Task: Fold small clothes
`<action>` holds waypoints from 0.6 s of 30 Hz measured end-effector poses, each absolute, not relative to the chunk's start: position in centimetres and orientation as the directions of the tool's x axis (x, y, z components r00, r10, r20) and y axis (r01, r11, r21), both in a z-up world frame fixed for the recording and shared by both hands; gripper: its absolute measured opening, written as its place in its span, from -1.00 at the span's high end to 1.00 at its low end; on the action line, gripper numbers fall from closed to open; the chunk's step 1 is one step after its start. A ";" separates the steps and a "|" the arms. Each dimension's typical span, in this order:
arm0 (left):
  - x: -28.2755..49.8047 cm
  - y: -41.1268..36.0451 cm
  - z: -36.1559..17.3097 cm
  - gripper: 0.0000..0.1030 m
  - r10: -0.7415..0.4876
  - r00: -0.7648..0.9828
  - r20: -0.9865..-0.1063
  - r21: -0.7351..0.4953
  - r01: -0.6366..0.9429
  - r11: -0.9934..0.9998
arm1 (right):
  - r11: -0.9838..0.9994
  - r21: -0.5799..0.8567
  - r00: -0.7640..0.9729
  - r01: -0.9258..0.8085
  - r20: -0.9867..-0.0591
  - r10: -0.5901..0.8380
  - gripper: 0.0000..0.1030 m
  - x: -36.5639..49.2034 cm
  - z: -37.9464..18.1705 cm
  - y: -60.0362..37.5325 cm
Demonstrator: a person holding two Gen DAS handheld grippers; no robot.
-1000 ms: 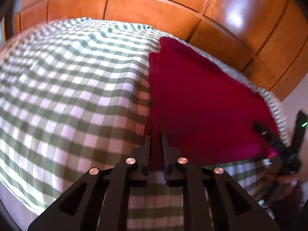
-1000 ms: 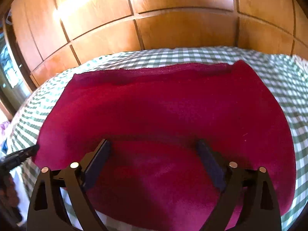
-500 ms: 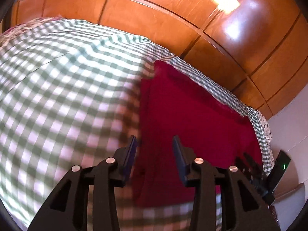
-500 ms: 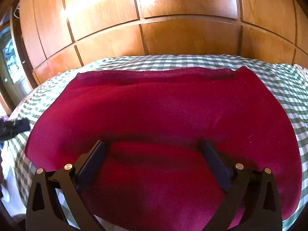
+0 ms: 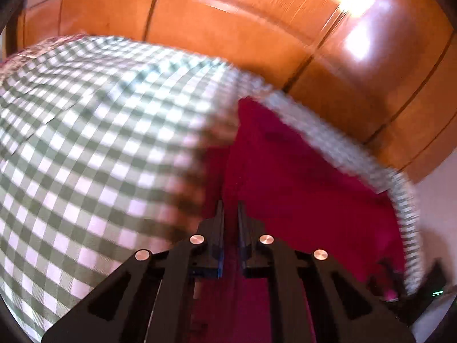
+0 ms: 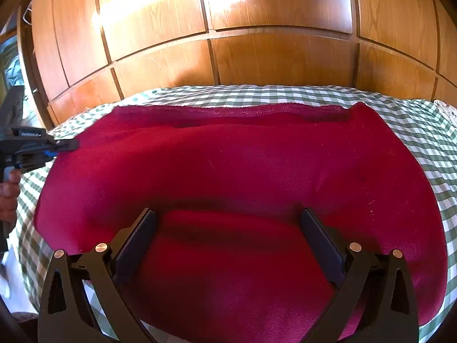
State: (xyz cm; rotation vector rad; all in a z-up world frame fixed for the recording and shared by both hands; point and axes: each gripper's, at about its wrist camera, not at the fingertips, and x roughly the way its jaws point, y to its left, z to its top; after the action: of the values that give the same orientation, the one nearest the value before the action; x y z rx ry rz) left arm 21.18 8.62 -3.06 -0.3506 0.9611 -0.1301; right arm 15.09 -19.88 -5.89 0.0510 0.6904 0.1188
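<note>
I am working on a bed (image 6: pixel 414 131) with a green and white checked sheet, and brown wood doors (image 6: pixel 280 57) stand behind it. A big red cloth (image 6: pixel 242 165) lies spread on the sheet — it covers most of the middle, and its far edge runs close to the far side of the bed.

The cloth looks soft and floppy. It sags into low bumps and dips, so it will bend wherever I lift it and hang down from my pinch. It looks thick and a bit fuzzy, so I think it will not slip out easily. It should be light, and it cannot break. I would not grab it in the middle, because that would only bunch it up. The best places to hold are the corners and the edges, one on each side, so it stays flat when I lift and fold it over.

My left gripper (image 5: pixel 230 211) is at the left edge of the cloth. Its fingers are pressed close together, and red cloth shows in the thin gap between them, so I think it is pinching that edge. That picture is blurry, so I cannot see how much cloth it has.

My right gripper (image 6: pixel 228 220) hangs over the near part of the cloth. Its fingers are spread wide — nothing is held.
</note>
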 end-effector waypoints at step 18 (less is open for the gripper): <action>13.6 -0.8 1.5 0.11 -0.237 0.675 -0.699 -0.137 0.199 0.970 | 0.977 0.194 0.805 0.085 -0.592 0.048 -0.39 12.5 0.1 -26.4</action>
State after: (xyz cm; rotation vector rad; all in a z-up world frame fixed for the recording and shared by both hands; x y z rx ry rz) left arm 13.64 -0.83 1.49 -0.0508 0.7926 -0.2454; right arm 12.51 -26.39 0.06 0.2164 0.6364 -0.0197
